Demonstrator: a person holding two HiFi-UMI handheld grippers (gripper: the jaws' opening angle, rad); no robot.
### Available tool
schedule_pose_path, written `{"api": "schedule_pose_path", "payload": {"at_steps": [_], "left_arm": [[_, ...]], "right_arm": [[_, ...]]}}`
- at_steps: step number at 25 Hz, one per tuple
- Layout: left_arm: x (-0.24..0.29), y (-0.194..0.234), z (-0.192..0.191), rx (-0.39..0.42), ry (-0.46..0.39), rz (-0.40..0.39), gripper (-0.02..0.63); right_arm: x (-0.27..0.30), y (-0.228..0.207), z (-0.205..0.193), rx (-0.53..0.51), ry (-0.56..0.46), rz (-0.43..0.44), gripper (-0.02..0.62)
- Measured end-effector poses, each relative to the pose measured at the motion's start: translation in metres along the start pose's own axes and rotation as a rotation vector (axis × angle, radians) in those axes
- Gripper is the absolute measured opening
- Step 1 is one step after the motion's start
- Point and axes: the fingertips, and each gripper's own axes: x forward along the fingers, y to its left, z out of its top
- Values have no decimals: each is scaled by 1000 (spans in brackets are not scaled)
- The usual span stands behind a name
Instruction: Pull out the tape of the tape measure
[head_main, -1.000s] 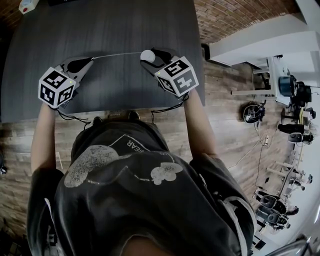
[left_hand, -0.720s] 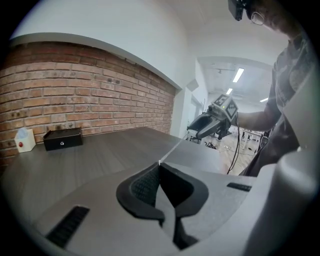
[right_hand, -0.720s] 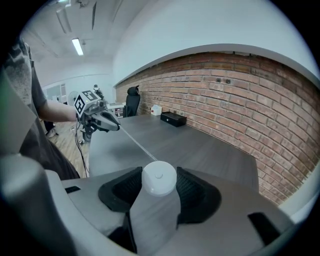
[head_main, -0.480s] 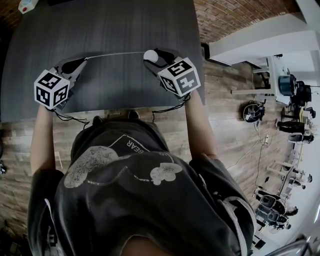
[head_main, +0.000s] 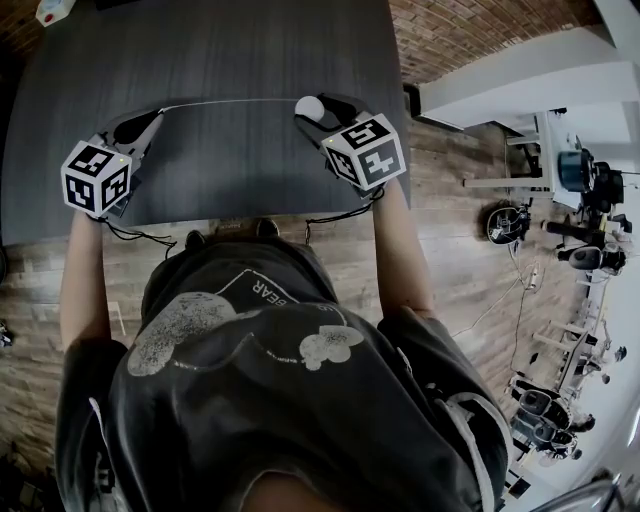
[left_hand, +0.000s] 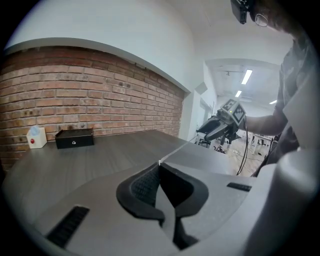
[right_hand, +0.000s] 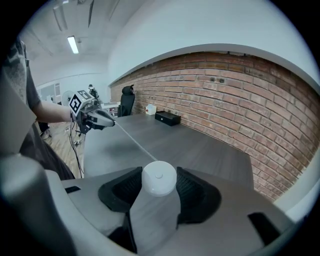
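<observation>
While the strip runs out the case has to stay put, so I have the right gripper (right_hand: 159, 184) clamped across the round white tape measure (head_main: 308, 107). Its pads press the housing from both sides, just above the near part of the table (head_main: 250, 170), and the strip leaves the case toward my other hand. Out on that side, the left gripper (left_hand: 159, 167) is pinched fully closed on the tip of the tape (head_main: 230, 102), which shows as a small pale tab at the jaw tips. A tight pinch makes sense to me there, since the end is thin and would likely slip from a loose hold. Between the two grippers the tape spans the tabletop in a thin, nearly straight line, and as far as I can judge it hangs clear of the surface. With the grippers this far apart, I judge the pull to be well along. Farther back, a black box (left_hand: 74, 138) and a small white unit with a red button (left_hand: 36, 137) sit by the brick wall (left_hand: 100, 95), out of the line of pull.
</observation>
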Motion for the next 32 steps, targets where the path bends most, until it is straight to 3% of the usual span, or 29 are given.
{"api": "schedule_pose_path", "payload": {"at_steps": [15,20,32], "left_arm": [[-7,25,-2,-40,-9,65,9],[-13,41,-6,-40,16,112,9],[27,11,-13,-28,67,45,11]], "right_arm": [[-1,-15,-2,20,2,-28,235],[-8,-33,-17,72,21,-61,235],[-1,-34,-39,108,12,-30,235]]}}
